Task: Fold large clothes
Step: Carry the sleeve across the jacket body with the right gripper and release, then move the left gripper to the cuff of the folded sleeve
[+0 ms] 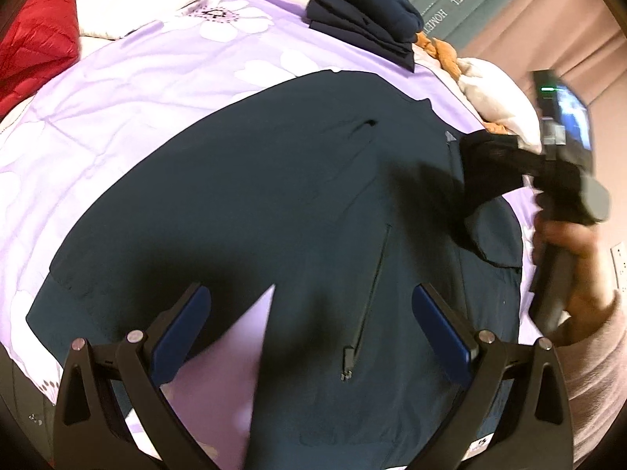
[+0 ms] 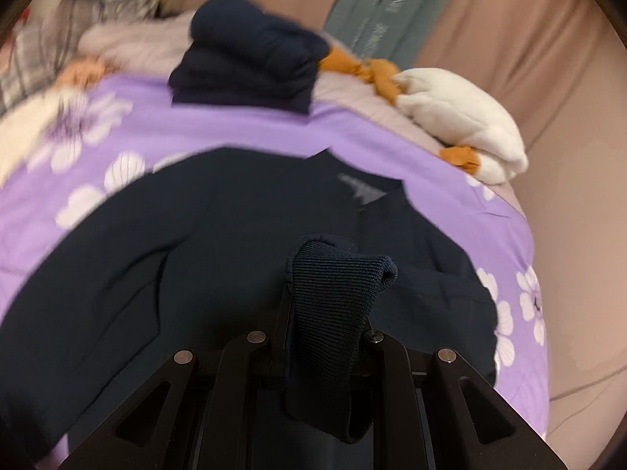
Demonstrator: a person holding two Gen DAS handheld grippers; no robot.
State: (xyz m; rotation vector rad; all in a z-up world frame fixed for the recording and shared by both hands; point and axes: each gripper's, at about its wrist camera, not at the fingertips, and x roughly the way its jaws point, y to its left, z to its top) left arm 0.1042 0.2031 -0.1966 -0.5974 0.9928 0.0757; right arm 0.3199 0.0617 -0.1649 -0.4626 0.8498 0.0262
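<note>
Right gripper (image 2: 333,313) pinches the jacket's ribbed cuff (image 2: 337,286); left gripper (image 1: 309,337) gapes empty above the dark jacket (image 1: 254,196).

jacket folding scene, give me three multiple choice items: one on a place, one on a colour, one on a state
1. Where is the folded dark pile?
A. beyond the jacket, on the bedspread's far side
B. on the floor
C. in a drawer

2. What colour is the bedspread?
A. green
B. purple with white flowers
C. plain black

3. What is the right gripper doing?
A. standing wide open
B. holding a book
C. clamped on the ribbed cuff

Answers: 1 A, the pile sits past the collar; 2 B, lilac floral cloth surrounds the jacket; 3 C, ribbed knit is pinched between its fingers.
</note>
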